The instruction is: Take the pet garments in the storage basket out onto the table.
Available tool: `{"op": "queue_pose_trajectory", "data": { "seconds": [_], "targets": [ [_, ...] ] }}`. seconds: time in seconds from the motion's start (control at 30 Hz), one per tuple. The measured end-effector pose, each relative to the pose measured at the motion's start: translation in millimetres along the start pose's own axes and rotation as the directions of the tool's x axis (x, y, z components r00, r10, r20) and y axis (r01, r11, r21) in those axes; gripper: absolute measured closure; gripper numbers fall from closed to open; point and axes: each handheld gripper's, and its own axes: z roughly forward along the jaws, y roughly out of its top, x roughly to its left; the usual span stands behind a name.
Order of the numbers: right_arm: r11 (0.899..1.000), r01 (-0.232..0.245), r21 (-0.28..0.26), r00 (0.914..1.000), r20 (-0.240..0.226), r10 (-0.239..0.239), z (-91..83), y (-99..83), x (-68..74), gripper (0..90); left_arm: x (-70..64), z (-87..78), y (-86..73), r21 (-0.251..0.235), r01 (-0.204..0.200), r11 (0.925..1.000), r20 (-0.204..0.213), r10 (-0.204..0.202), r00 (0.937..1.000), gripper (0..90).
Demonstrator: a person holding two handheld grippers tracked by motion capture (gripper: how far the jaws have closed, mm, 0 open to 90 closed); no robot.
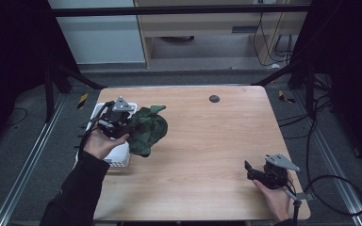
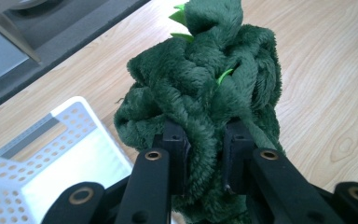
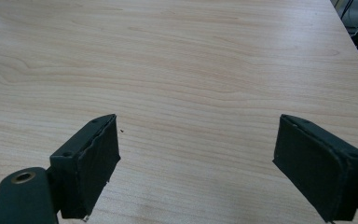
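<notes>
**Green plush toy clamped in my left tongs, above the desk's left side**

The green plush toy is the one soft thing I count here, beside one white perforated basket at the desk's left edge. I have two tongs in play. My left tongs are clamped on the plush, which hangs just to the right of the basket, over the wooden desk.

The left gripper view gives me what the high view cannot: the black jaws pressed into the dark fur of the plush, a fold of it squeezed between them, and small bright green tips poking out near its top. The basket's holed wall sits low on the left there.

My right tongs rest near the desk's front right corner, held in my right hand. In the right gripper view their jaws stand wide apart over bare wood, holding nothing.

One small dark round mark sits near the far edge.
</notes>
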Motion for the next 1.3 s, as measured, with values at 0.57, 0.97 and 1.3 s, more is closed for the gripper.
{"op": "queue_pose_trajectory", "data": {
  "seconds": [0.57,0.97,1.3],
  "targets": [
    [1.000,0.000,-0.006,1.0000,-0.002,0.000,-0.7,0.4,-0.3,14.0,-22.4,20.3,13.2,0.019,-0.052,0.9985,0.050,0.051,0.9975,74.9],
    [1.000,0.002,-0.011,1.0000,0.000,-0.002,-1.1,0.6,-0.4,14.0,-37.8,36.4,20.4,0.029,-0.088,0.9957,0.088,0.085,0.9925,74.9],
    [1.000,0.000,-0.016,1.0000,0.000,0.000,-1.3,0.7,-0.6,14.1,-50.8,52.6,27.0,0.044,-0.124,0.9913,0.114,0.118,0.9864,74.9]
  ]
}}
